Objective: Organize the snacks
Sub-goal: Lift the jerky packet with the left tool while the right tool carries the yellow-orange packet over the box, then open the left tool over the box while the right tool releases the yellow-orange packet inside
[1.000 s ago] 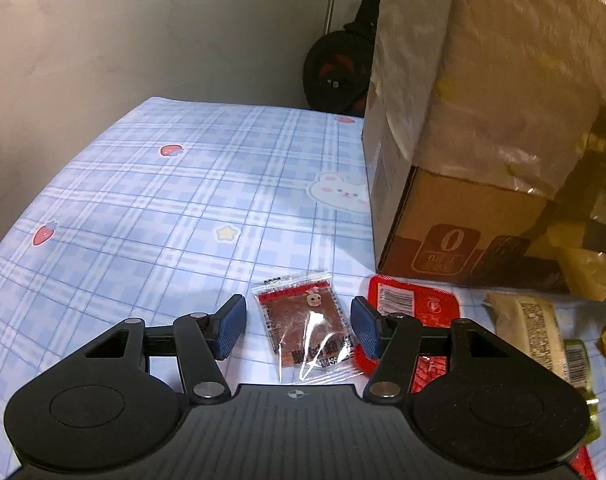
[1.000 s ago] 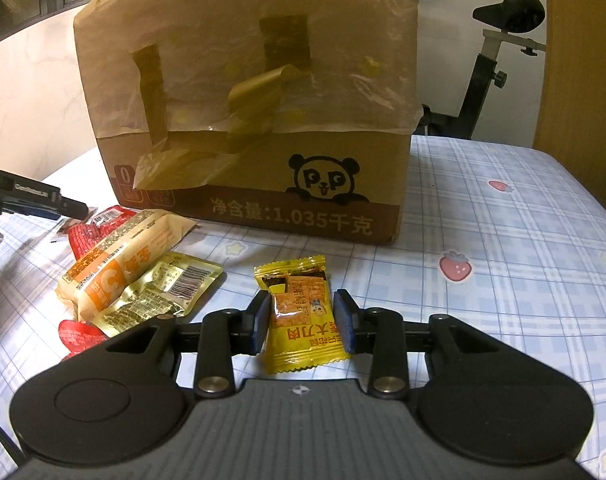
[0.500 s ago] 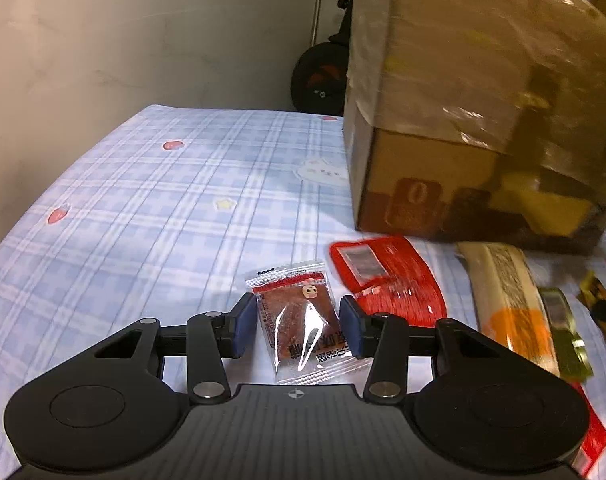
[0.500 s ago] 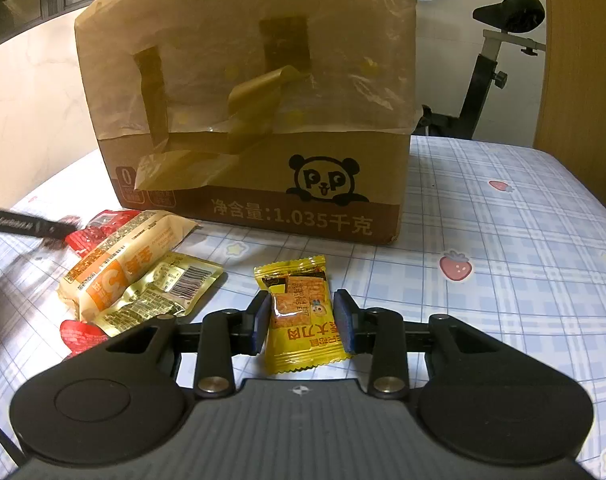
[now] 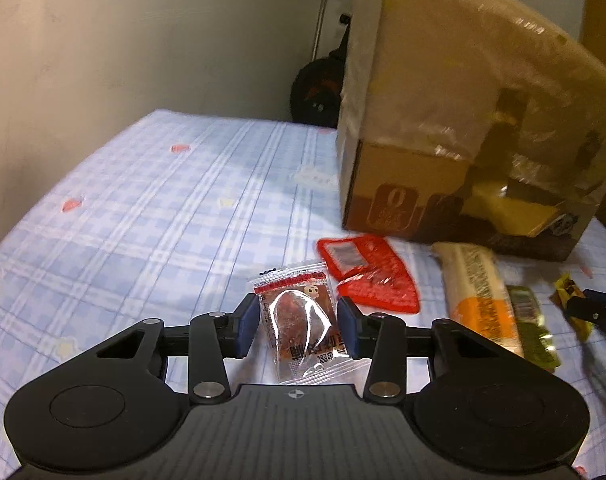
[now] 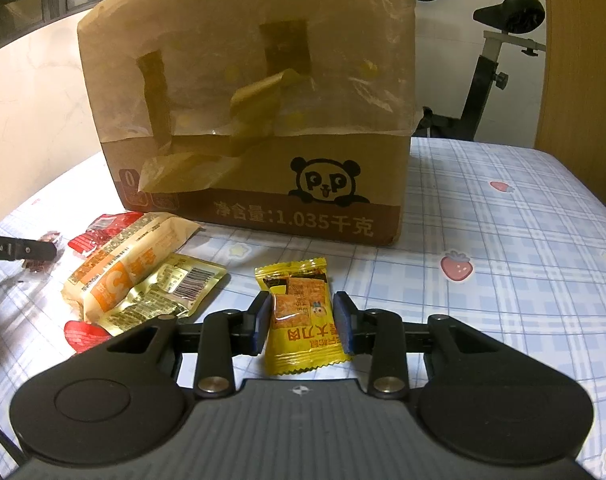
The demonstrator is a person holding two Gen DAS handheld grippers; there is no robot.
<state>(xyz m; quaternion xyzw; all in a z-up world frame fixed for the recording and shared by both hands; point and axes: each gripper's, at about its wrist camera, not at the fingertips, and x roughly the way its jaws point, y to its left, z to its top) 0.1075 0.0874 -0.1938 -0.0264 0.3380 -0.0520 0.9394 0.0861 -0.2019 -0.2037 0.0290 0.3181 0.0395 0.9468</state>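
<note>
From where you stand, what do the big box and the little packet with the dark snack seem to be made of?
Big box: brown cardboard, matte, partly under wrinkled glossy film, likely plastic. Little packet: clear, shiny plastic; glare streaks cross it and the dark snack shows through.

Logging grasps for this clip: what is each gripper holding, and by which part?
Left gripper pinches the clear meat-snack packet by its side edges, mid-length. Right gripper pinches the yellow packet likewise.

Dim warm light, fisheye-bent edges; the left view looks perhaps motion-blurred.
</note>
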